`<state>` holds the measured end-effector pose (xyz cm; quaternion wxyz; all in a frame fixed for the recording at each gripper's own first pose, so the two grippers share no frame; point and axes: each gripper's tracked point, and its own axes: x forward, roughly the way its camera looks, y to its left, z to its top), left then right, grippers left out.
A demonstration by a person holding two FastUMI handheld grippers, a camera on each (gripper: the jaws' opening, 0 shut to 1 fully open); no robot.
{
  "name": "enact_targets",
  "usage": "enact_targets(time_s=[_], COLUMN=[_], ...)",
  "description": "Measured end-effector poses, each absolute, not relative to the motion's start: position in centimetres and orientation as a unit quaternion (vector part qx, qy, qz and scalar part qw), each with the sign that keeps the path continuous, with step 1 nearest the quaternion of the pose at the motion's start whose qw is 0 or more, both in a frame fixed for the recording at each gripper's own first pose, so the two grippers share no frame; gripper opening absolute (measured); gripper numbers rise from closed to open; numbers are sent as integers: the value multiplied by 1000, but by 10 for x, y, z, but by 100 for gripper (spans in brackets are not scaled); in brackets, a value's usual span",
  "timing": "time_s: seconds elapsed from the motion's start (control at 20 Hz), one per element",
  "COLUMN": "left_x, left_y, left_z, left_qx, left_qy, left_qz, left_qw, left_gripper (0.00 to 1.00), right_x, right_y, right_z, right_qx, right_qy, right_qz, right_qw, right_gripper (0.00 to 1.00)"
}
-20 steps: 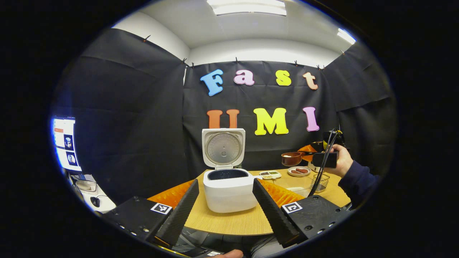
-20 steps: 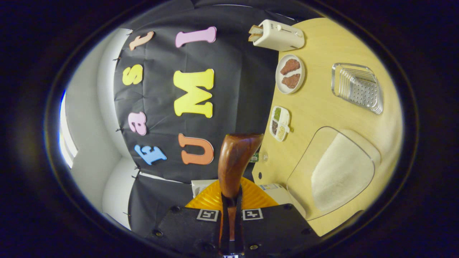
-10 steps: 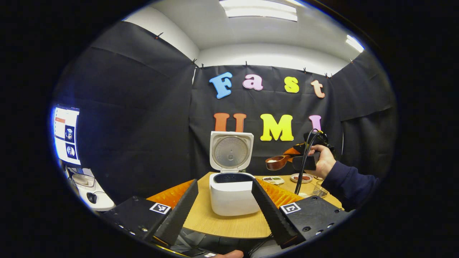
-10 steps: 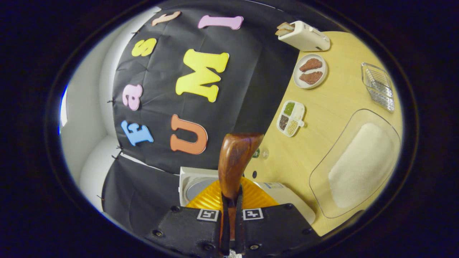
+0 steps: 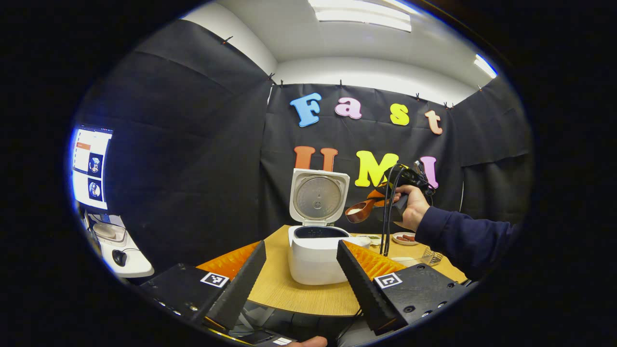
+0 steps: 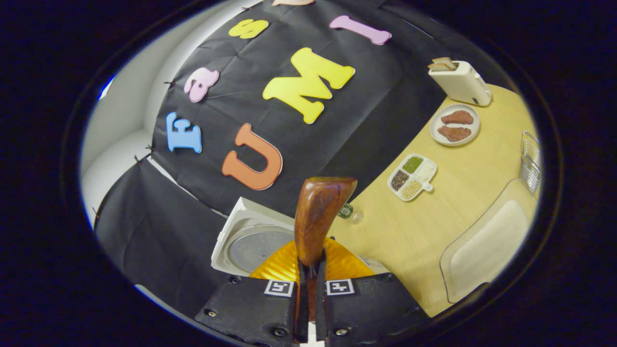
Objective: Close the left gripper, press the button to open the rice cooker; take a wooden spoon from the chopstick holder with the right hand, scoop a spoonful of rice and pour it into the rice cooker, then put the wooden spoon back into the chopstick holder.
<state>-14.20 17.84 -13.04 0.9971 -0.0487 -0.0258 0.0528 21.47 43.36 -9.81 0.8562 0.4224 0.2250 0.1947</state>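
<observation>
On the desk (image 5: 289, 294) the rice cooker (image 5: 315, 255) stands lid-up, the left gripper (image 5: 299, 279) released, while the right gripper (image 6: 308, 284), fingers clenched on the rice-laden wooden spoon (image 5: 359, 212), has advanced beside the pot: pouring appears imminent.

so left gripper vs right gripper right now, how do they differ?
The left gripper is open with nothing between its fingers; the right gripper is shut on the wooden spoon. The left gripper sits low at the table's near edge, facing the rice cooker; the right gripper is raised beside the cooker's open lid. Both point toward the cooker.
</observation>
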Motion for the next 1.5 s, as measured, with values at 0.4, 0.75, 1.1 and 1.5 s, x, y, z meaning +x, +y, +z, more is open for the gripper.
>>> enact_targets(time_s=[0.4,0.75,1.1,1.5], left_x=[-140,-137,-138,-135], left_y=[187,184,183,188], left_z=[-143,-145,-148,-153], left_qx=[-45,-37,-38,-43], left_qy=[-17,-17,-16,-12], left_qz=[54,58,58,63], left_qw=[997,997,997,997], left_gripper=[94,94,94,94], right_x=[240,238,226,213], right_y=[468,482,509,529], right_z=[-93,-80,-88,-85], right_qx=[313,220,133,30], right_qy=[170,101,70,21], right_qz=[199,196,217,233], right_qw=[913,950,965,972], right_gripper=[11,11,11,11])
